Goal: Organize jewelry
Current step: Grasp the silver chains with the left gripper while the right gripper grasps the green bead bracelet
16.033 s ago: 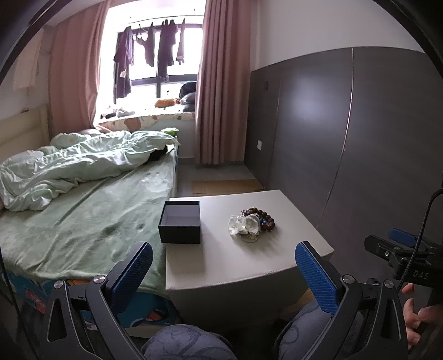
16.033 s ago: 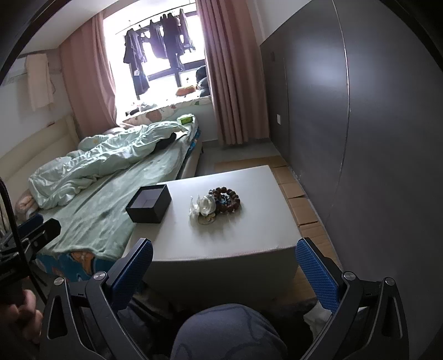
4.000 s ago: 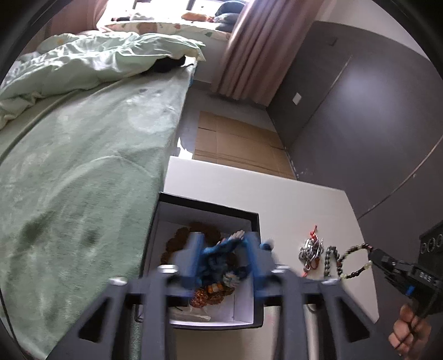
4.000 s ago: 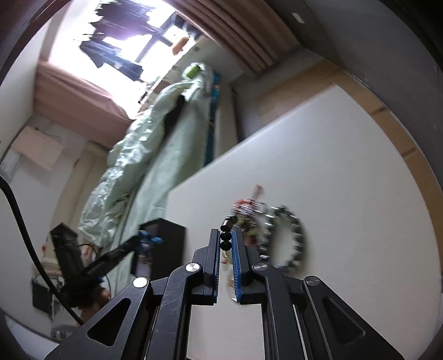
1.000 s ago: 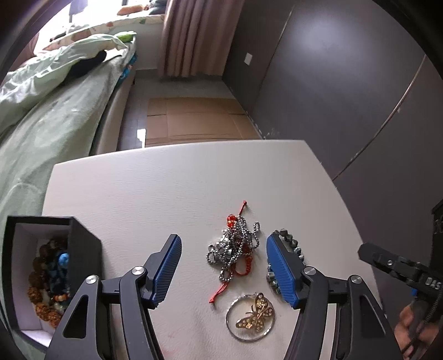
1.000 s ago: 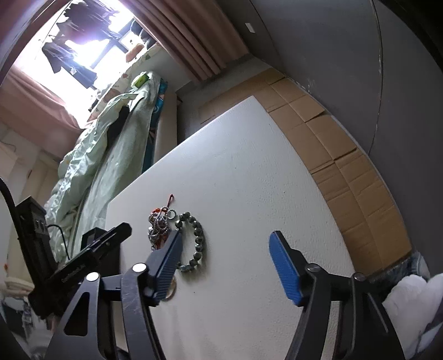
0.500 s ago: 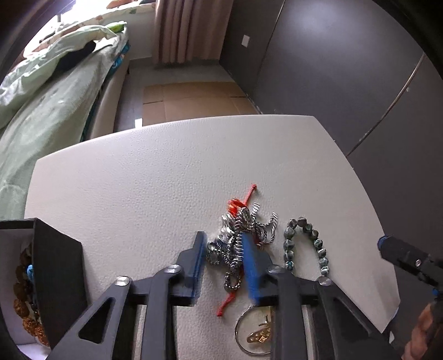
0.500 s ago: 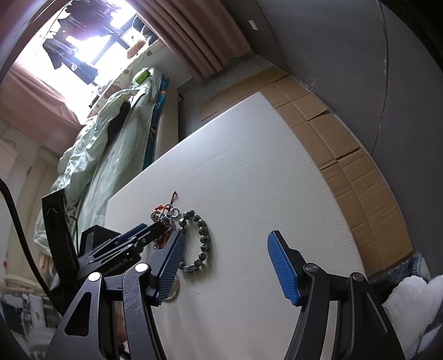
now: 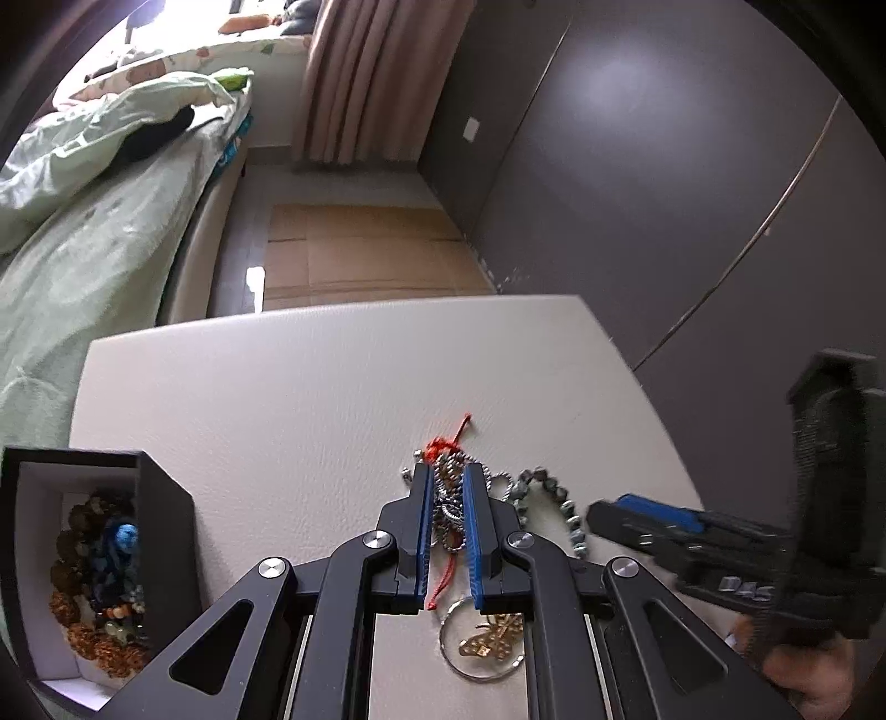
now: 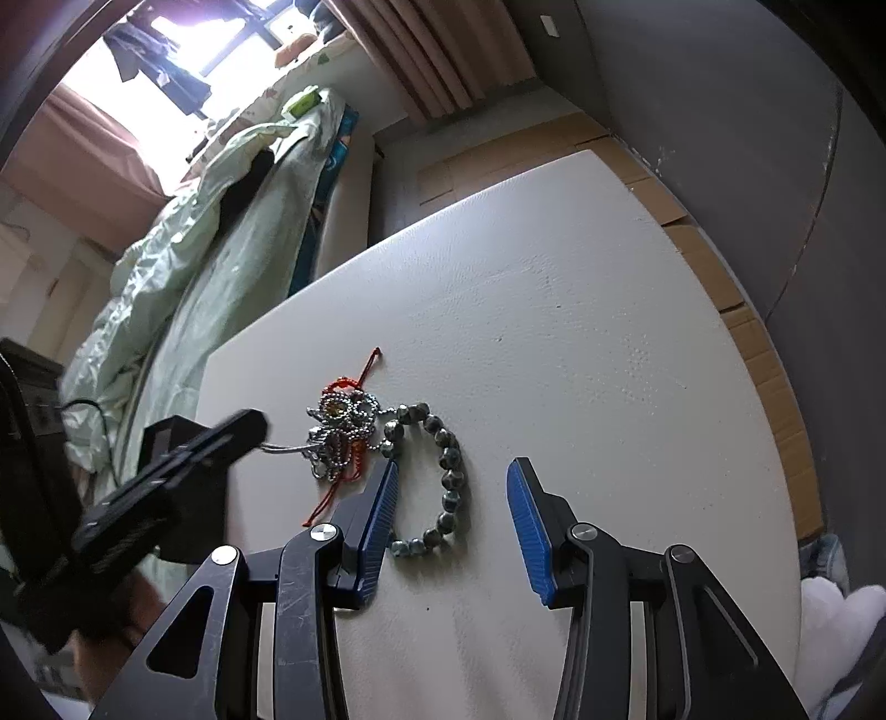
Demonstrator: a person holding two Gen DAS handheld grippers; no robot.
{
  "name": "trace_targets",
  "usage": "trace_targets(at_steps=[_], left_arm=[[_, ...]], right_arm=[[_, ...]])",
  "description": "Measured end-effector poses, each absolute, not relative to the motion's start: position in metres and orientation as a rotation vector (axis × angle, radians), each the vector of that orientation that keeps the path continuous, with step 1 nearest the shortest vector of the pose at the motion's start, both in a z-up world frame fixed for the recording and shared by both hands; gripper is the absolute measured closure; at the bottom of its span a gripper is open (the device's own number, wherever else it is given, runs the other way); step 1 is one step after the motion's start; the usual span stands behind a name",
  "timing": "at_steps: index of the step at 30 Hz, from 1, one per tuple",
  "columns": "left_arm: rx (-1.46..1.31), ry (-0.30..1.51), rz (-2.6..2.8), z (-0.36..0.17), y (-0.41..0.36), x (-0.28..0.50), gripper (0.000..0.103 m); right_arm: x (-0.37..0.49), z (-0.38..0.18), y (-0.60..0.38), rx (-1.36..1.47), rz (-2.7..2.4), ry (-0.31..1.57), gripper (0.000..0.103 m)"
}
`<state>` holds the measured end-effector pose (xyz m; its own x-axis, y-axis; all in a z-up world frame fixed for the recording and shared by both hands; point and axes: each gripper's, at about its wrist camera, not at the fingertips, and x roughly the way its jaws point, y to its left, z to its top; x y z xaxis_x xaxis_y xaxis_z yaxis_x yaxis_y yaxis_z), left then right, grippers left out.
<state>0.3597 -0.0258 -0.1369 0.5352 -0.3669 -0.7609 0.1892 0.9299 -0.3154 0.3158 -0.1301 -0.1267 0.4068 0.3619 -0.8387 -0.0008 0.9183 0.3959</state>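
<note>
A bed [image 9: 94,260] with a pale green sheet runs along the left side of the room, and a rumpled green duvet [image 10: 166,266] is heaped on it with something dark lying among the folds. Pinkish-brown curtains [image 9: 360,83] hang beside a bright window [image 10: 183,50], where dark clothes are strung up against the light. Flattened cardboard [image 9: 360,255] covers the floor beyond the white table [image 9: 304,387]. Dark grey wall panels [image 9: 664,183] fill the right side, with a small white socket low down.
</note>
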Motion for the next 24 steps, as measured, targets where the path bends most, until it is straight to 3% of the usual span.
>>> trace_targets(at_steps=[5, 12, 14, 15, 24], left_arm=[[-0.212, 0.895, -0.341, -0.112, -0.020, 0.353, 0.092], [-0.193, 0.832, -0.330, -0.075, -0.014, 0.341, 0.092], [-0.184, 0.810, -0.328, -0.061, -0.012, 0.336, 0.092], [-0.178, 0.800, -0.325, -0.056, -0.010, 0.334, 0.092], [-0.118, 0.703, -0.281, 0.003, 0.005, 0.314, 0.092]], right_arm=[[0.322, -0.131, -0.119, 0.303, 0.226, 1.162, 0.060], [0.325, -0.134, -0.101, 0.138, 0.189, 1.176, 0.073], [0.323, -0.133, -0.097, 0.068, 0.168, 1.171, 0.081], [0.321, -0.133, -0.093, 0.033, 0.170, 1.170, 0.091], [0.312, -0.106, -0.104, 0.175, 0.326, 1.090, 0.092]])
